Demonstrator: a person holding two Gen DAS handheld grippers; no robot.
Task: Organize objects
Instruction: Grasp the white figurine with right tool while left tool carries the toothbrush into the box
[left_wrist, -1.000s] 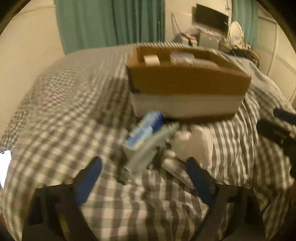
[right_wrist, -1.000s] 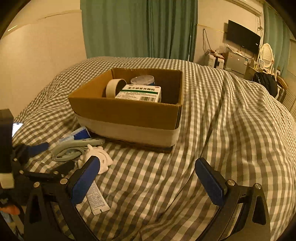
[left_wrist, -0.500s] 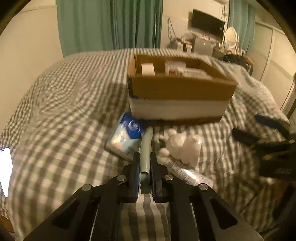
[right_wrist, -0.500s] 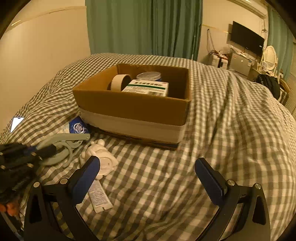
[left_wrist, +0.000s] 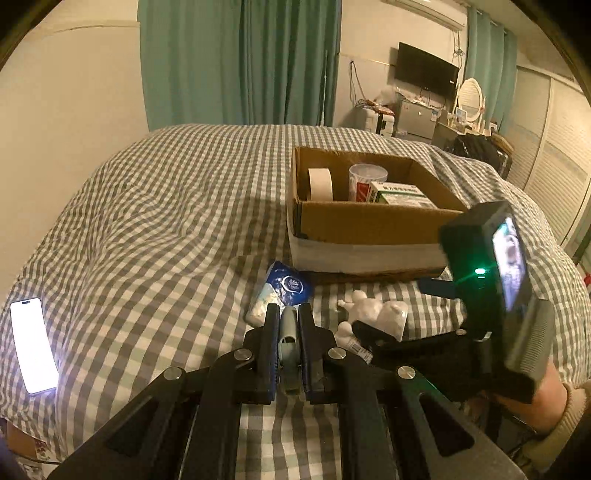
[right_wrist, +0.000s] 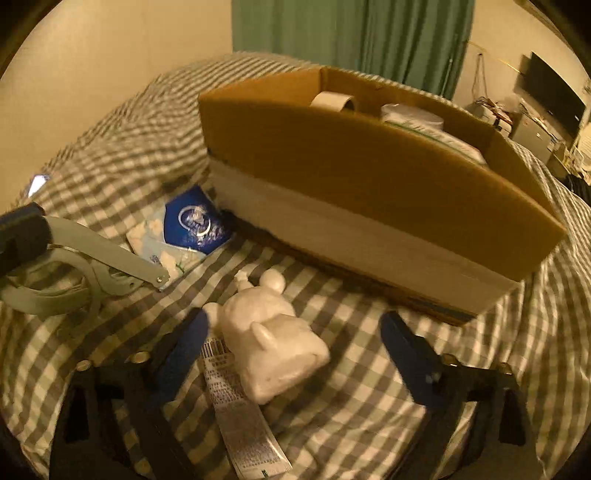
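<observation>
My left gripper (left_wrist: 288, 314) is shut on a grey scissor-like tool (left_wrist: 288, 334); in the right wrist view the tool (right_wrist: 92, 258) hangs off the checked bedspread at far left. A blue tissue pack (right_wrist: 184, 229) lies just beyond it. My right gripper (right_wrist: 291, 343) is open, low over the bed, with a white figurine (right_wrist: 273, 332) lying between its blue fingers (right_wrist: 184, 347). A printed tube (right_wrist: 240, 410) lies beside the figurine. The cardboard box (left_wrist: 369, 229) holds a tape roll (left_wrist: 320, 184), a round tub (left_wrist: 365, 181) and a medicine carton (left_wrist: 400, 194).
A lit phone (left_wrist: 33, 345) lies near the bed's left edge. Green curtains, a wall TV and cluttered furniture stand beyond the bed. A hand and sleeve (left_wrist: 546, 402) hold the right gripper at lower right.
The left gripper closed on the grey tool and lifted it off the bed. The right gripper moved forward and down until it straddled the white figurine.
</observation>
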